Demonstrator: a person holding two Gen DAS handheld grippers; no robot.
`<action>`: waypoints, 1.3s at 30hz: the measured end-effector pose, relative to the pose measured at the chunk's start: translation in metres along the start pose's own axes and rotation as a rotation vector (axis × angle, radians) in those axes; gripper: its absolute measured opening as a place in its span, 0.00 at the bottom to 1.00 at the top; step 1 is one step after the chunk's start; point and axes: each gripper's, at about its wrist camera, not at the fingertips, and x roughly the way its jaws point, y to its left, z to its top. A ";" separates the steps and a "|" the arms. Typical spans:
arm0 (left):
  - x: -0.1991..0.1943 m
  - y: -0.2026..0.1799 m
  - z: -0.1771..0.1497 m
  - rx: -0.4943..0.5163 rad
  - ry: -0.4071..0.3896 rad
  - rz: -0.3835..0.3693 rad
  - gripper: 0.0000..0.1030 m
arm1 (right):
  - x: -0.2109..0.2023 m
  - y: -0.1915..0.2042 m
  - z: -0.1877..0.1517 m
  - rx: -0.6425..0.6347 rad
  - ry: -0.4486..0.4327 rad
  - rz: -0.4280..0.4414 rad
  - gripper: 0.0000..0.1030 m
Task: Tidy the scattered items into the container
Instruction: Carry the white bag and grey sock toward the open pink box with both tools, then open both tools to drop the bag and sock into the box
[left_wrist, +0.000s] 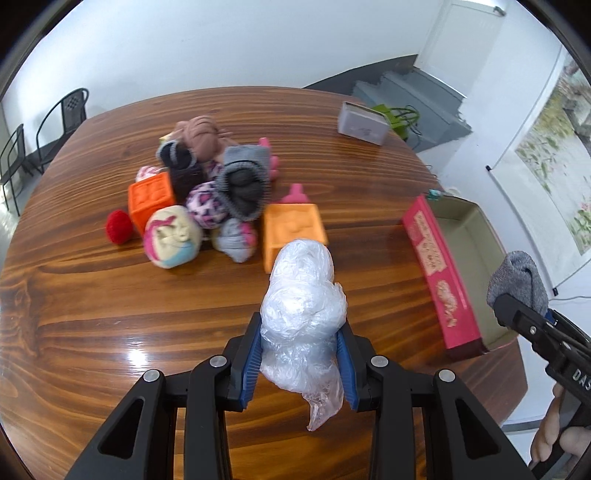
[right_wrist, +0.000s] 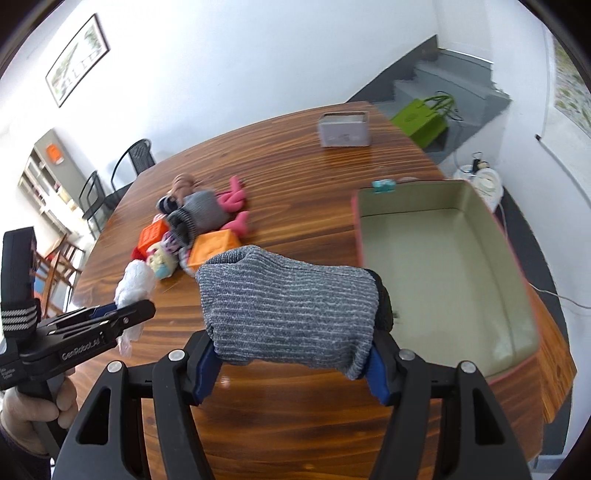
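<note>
Crumpled clear plastic (left_wrist: 303, 314) sits pinched between the blue pads of the left claw (left_wrist: 300, 360), with a loose tail hanging below the jaws. Beside it, the right claw (right_wrist: 291, 360) pinches a rolled grey sock (right_wrist: 288, 314) across its width, the roll bulging well above the pads. Both loads hang above the wooden counter (left_wrist: 110, 314), not yet over the container (right_wrist: 443, 266), an open pink-walled box lying empty at the counter's right edge.

The plastic looks slippery and springy; I judge it could squirm out of the pads if the grip slackens on the way. The sock is held only at its lower part, so it may unroll or tip out short of the box wall. The two claws are close together, and crowding over the box could knock them against each other. A pile of socks, blocks and toys (left_wrist: 207, 195) remains mid-counter, well apart from the box.
</note>
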 end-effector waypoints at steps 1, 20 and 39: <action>0.000 -0.006 0.000 0.005 -0.001 -0.006 0.37 | -0.004 -0.007 0.000 0.007 -0.007 -0.008 0.67; 0.011 -0.183 0.035 0.230 -0.098 -0.158 0.37 | -0.042 -0.114 -0.001 0.104 -0.074 -0.095 0.67; 0.057 -0.219 0.090 0.195 -0.065 -0.204 0.75 | -0.020 -0.140 0.011 0.154 -0.016 -0.066 0.80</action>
